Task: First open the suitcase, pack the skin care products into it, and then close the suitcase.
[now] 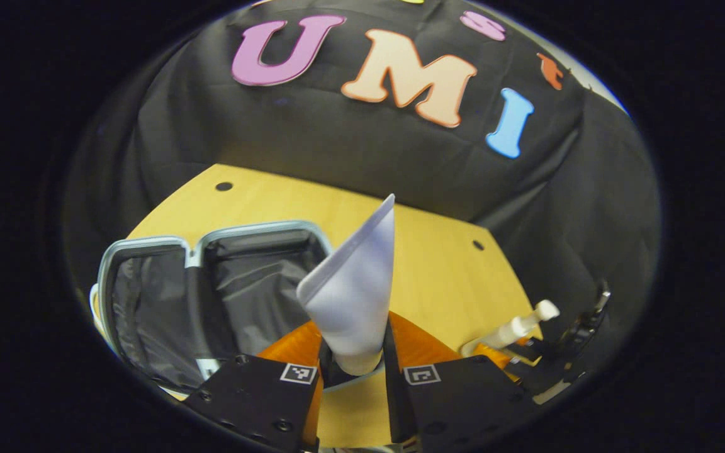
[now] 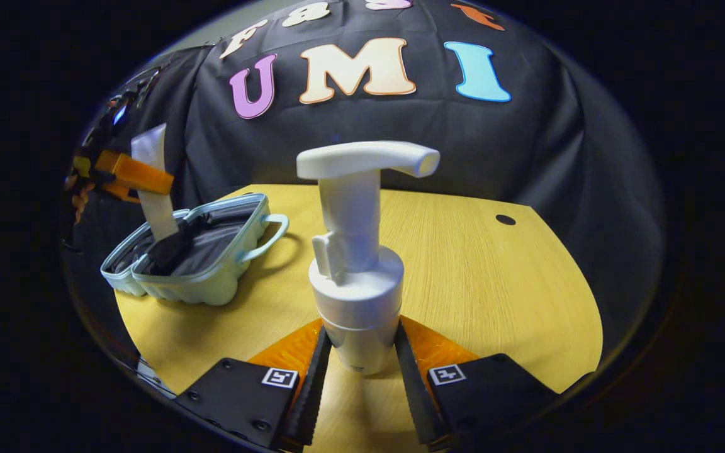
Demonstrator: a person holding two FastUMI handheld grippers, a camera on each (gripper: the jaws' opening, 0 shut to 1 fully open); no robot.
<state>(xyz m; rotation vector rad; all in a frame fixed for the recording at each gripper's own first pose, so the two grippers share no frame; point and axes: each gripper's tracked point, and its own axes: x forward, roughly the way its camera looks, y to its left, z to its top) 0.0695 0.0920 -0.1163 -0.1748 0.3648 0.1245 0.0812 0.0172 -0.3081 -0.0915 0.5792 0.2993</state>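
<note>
Closest to my left camera, two black fingers with orange backing reach up from the bottom of the left gripper view, and my left gripper (image 1: 355, 368) is clamped on a pale tube (image 1: 355, 289). Both fingers press against its rounded cap end, and the tube stands up between them, widening to a flat crimped edge at the top. Behind the tube and to its left lies the suitcase (image 1: 148, 251), open, with a light blue rim and dark grey lining showing in both halves. It rests on a yellow wooden table (image 1: 438, 264). At the lower right of this view I see the other gripper, farther off, with a white pump bottle (image 1: 517, 327) in it.

Closest in the right gripper view, my right gripper (image 2: 362, 371) is closed on the pump bottle (image 2: 356, 283). Its two ridged black fingers squeeze the bottle's lower body from either side. The bottle stands upright, its white spout pointing to the right in that view, and its base is just above or on the table (image 2: 494, 283); I cannot tell which. To the left, well apart from the bottle, the open suitcase (image 2: 211, 283) sits on the table with its handle towards the bottle. Above the suitcase, the left gripper (image 2: 133, 173) holds the tube (image 2: 151, 182) so that the tube's lower end is over the lining.
</note>
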